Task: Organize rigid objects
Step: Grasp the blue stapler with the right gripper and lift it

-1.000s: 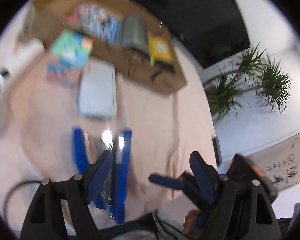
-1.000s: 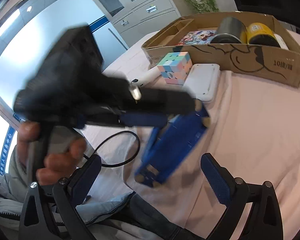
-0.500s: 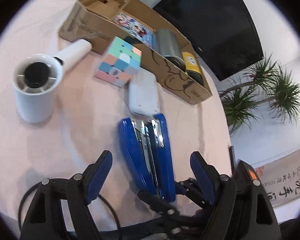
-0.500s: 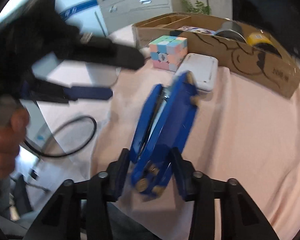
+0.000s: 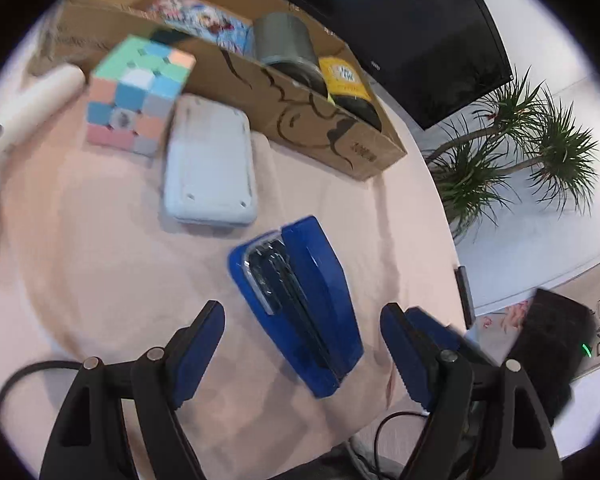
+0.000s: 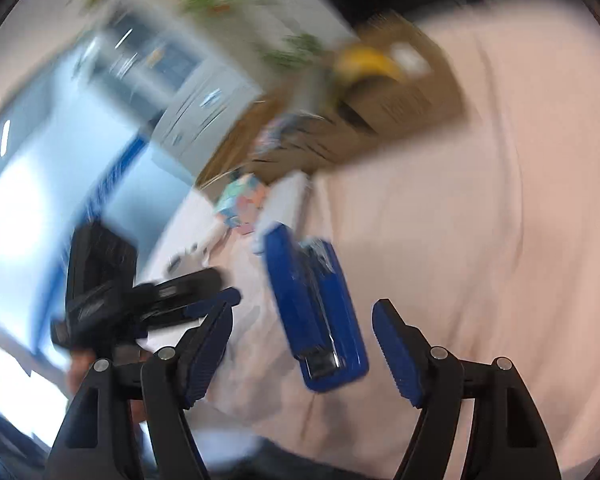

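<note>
A blue stapler (image 5: pixel 300 300) lies on its side on the pink tablecloth, also in the blurred right wrist view (image 6: pixel 316 312). My left gripper (image 5: pixel 302 344) is open, its jaws either side of the stapler's near end without touching. My right gripper (image 6: pixel 302 340) is open, the stapler between its jaws and free. A pastel puzzle cube (image 5: pixel 138 94), a white flat case (image 5: pixel 212 168) and a white hair dryer (image 5: pixel 24 108) lie in front of the cardboard box (image 5: pixel 340 140).
The box holds a grey can (image 5: pixel 284 46), a yellow-lidded can (image 5: pixel 346 80) and a colourful booklet (image 5: pixel 198 20). A black cable (image 5: pixel 24 376) loops at the near left. The table edge runs along the right, with a plant (image 5: pixel 512 160) beyond.
My right gripper was shut around the stapler half a second ago and has opened, leaving it on the cloth. Both cameras have swung; the right view is blurred by motion.
</note>
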`<action>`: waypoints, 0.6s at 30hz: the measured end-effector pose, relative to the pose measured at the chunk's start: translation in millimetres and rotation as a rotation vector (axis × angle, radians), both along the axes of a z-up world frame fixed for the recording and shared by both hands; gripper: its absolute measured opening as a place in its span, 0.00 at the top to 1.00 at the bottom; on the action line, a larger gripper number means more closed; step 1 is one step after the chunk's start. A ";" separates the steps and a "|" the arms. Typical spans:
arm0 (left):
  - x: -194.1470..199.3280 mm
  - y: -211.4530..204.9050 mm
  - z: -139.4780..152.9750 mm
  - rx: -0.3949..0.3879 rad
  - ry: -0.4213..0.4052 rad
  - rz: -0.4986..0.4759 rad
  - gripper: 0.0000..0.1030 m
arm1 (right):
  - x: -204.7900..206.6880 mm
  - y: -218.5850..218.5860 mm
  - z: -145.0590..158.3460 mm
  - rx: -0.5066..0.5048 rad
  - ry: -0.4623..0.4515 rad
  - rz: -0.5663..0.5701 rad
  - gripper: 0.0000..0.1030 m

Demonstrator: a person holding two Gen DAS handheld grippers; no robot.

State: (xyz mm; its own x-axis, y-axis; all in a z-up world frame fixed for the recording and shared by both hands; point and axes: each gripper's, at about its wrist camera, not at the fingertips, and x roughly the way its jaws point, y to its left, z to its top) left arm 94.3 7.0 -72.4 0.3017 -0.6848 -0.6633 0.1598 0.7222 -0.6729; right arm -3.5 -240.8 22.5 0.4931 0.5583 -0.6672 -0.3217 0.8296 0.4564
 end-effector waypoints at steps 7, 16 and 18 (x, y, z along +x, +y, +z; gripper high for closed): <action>7.8 9.9 -23.4 -0.114 0.091 0.035 0.23 | 0.5 84.3 -12.8 -0.313 -0.086 0.204 0.99; 3.8 25.2 -29.8 -0.177 0.109 0.060 0.24 | 14.2 72.0 -12.3 -0.280 -0.077 0.111 0.81; 5.5 25.4 -28.7 -0.155 0.103 0.055 0.24 | 10.2 67.1 -10.7 -0.297 -0.126 0.080 0.38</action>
